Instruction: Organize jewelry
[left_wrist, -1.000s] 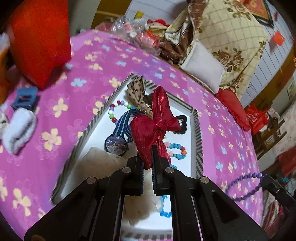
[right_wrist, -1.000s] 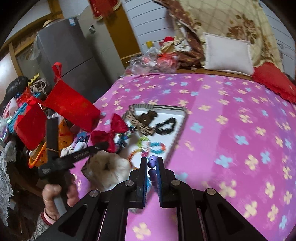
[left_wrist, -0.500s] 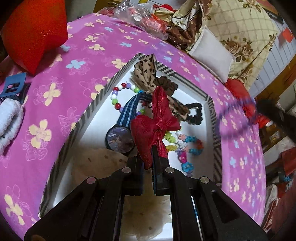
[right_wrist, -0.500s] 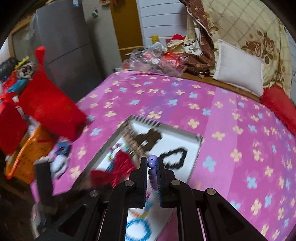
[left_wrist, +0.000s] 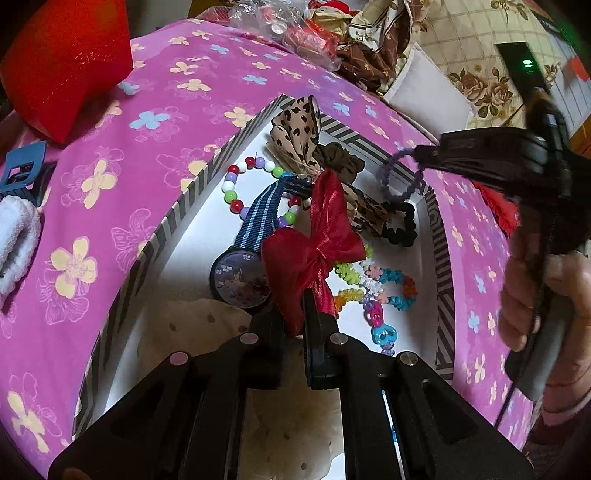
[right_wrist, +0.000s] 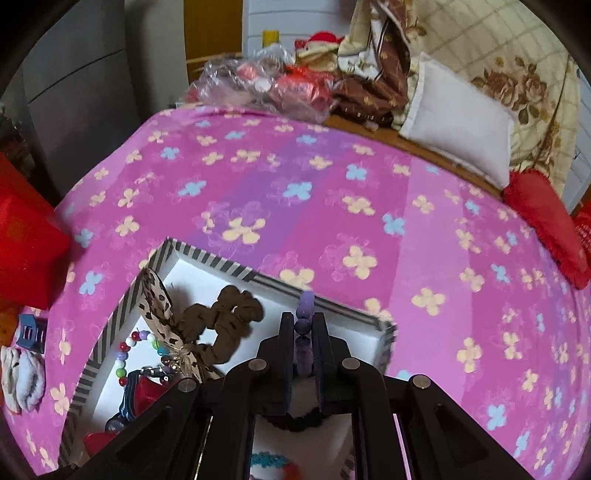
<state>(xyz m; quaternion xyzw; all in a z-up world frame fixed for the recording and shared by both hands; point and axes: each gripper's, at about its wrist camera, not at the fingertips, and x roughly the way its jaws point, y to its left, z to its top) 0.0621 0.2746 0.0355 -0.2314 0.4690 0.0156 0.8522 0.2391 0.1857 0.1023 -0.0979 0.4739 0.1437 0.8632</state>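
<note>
Above the striped tray (left_wrist: 192, 184), the left claw (left_wrist: 295, 314) pinched a limp red bow (left_wrist: 314, 251) by its tail; the right claw (right_wrist: 303, 332) pinched a slippery purple bead bracelet (left_wrist: 391, 177) (likely best gripped across the beads).

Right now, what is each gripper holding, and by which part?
The left gripper pinches the red ribbon bow by a tail end. The right gripper clamps the purple bead bracelet on a few beads of its loop.
</note>
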